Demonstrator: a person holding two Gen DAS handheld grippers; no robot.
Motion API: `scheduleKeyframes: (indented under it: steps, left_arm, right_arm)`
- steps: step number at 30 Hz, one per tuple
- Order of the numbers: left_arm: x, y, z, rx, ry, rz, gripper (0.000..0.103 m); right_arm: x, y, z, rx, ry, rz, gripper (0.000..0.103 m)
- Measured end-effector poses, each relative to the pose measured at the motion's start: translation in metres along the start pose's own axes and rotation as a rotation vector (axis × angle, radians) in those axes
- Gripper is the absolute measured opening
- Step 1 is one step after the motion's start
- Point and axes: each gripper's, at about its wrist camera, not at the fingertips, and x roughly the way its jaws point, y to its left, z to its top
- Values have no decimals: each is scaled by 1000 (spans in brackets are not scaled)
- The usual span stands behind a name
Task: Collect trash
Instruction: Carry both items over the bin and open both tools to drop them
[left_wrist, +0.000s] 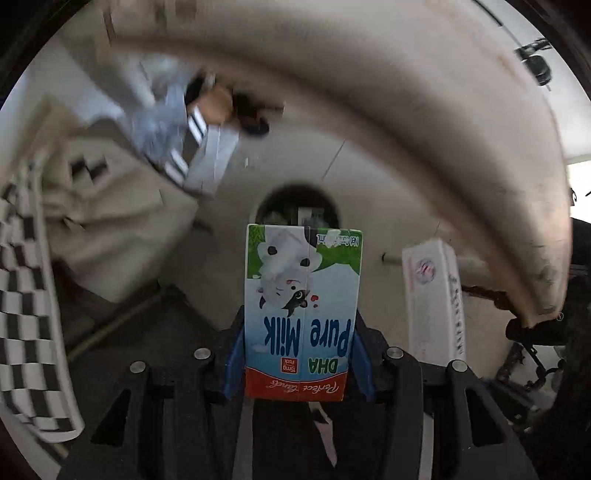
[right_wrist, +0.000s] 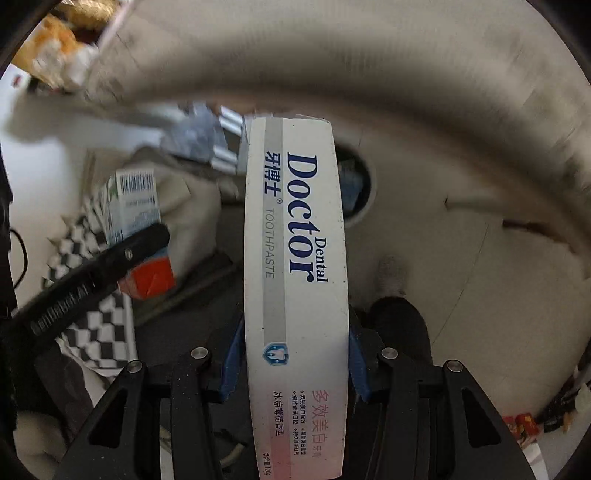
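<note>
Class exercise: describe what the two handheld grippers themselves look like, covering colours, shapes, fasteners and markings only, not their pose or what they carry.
The left gripper and the right gripper look alike: matte black angular linkage arms with triangular cut-outs, round silver bolt heads at the joints, and blue fingers. In the right wrist view, the left gripper's black arm bears white embossed lettering, too blurred to read. No cables or sleeves are clearly attributable.

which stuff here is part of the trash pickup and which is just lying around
Part of the job:
- blue and white Pure Milk carton, clamped in the left tool
- long white Doctor toothpaste box, clamped in the right tool
- round dark bin opening ahead

Just lying about:
- black and white checkered cloth
- beige cushion
</note>
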Motion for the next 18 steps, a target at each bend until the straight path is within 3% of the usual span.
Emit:
scheduleKeyframes:
  steps: [6, 10, 13, 15, 16, 17, 18]
  left_arm:
    - [136, 31, 36, -33, 95, -51, 46]
    - [229, 53, 73, -80, 176, -149, 48]
    - [270, 63, 94, -88, 197, -176, 48]
    - [293, 67, 106, -74, 213, -177, 56]
    - [302, 69, 111, -74, 212, -176, 73]
    - [304, 69, 114, -76, 210, -176, 84]
    - [308, 71, 117, -77, 204, -180, 86]
  right_arm:
    - [135, -54, 34, 118, 49, 32, 50]
    - [220, -86, 87, 159, 18, 38, 51]
    - [269, -102, 125, 174, 4, 49, 51]
    - [292, -111, 149, 167, -9, 44, 51]
    - [301, -112, 161, 159, -14, 42, 51]
    - [307, -113, 169, 154, -22, 38, 51]
    - [314, -114, 179, 151, -32, 38, 51]
